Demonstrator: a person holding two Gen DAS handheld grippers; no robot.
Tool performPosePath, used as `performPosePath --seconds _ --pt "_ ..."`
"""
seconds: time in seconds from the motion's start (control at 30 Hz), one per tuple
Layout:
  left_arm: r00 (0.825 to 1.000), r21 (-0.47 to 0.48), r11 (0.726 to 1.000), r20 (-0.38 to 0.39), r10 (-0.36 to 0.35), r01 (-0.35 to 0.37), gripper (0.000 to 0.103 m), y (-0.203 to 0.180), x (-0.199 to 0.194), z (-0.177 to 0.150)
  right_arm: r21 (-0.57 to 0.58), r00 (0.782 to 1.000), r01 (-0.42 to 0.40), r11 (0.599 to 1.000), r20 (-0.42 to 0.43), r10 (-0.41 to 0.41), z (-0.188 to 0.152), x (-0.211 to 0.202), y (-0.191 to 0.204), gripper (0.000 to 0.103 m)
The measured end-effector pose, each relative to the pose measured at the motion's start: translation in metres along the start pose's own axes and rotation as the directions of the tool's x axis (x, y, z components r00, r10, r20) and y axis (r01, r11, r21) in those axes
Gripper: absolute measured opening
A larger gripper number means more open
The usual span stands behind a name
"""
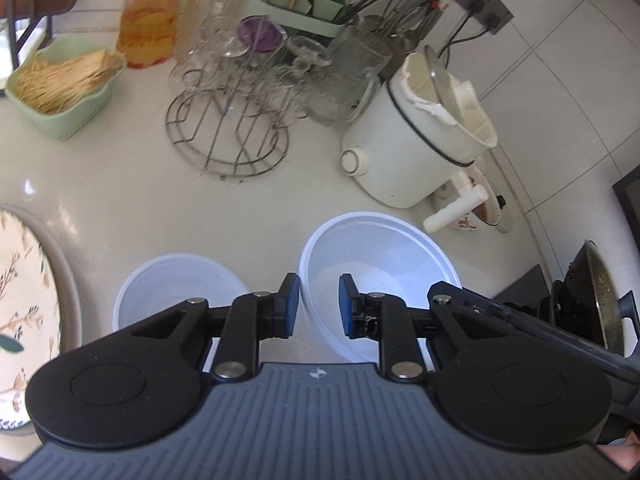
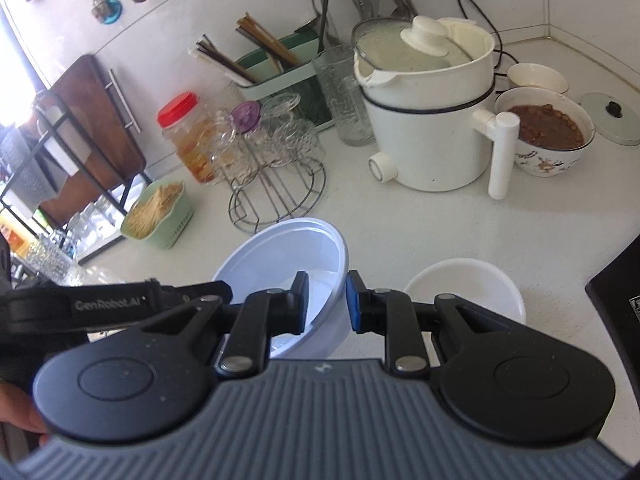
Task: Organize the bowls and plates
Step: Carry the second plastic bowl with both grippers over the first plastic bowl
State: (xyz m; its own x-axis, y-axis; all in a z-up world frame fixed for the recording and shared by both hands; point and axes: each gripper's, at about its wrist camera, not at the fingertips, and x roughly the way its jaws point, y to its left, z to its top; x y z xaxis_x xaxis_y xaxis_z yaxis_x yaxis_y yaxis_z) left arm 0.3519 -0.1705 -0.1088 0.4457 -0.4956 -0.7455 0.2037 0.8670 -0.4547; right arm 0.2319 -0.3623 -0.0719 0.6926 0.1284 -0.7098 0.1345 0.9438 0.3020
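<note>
Right wrist: right hand-held gripper (image 2: 327, 302), part open, straddles tilted bowl (image 2: 288, 256) rim.

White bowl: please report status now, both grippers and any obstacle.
Left gripper and right gripper both open, each straddling the rim of the tilted white bowl. Second bowl alongside. Wire rack behind, apart.
</note>
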Motion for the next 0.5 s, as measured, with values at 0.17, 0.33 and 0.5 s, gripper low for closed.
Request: performPosePath --seconds 0.17,0.33,0.5 --pt "0.999 -0.023 0.999 0.008 0.034 -0.034 0.025 0.014 -0.006 -0.006 -0.003 0.999 -0.045 0.999 -0.027 0.045 -0.006 0.01 0.006 0.023" --pt "0.997 -0.033 0.996 0.024 0.078 -0.077 0.025 0.032 -0.017 -0.006 -0.007 0.996 -0.088 0.996 -0.035 0.088 -0.012 0.019 0.02 0.023" --pt "0.993 -0.046 0.993 0.035 0.113 -0.111 0.025 0.049 -0.023 -0.005 -0.021 0.992 -0.118 0.993 -0.05 0.117 -0.021 0.03 0.035 0.023"
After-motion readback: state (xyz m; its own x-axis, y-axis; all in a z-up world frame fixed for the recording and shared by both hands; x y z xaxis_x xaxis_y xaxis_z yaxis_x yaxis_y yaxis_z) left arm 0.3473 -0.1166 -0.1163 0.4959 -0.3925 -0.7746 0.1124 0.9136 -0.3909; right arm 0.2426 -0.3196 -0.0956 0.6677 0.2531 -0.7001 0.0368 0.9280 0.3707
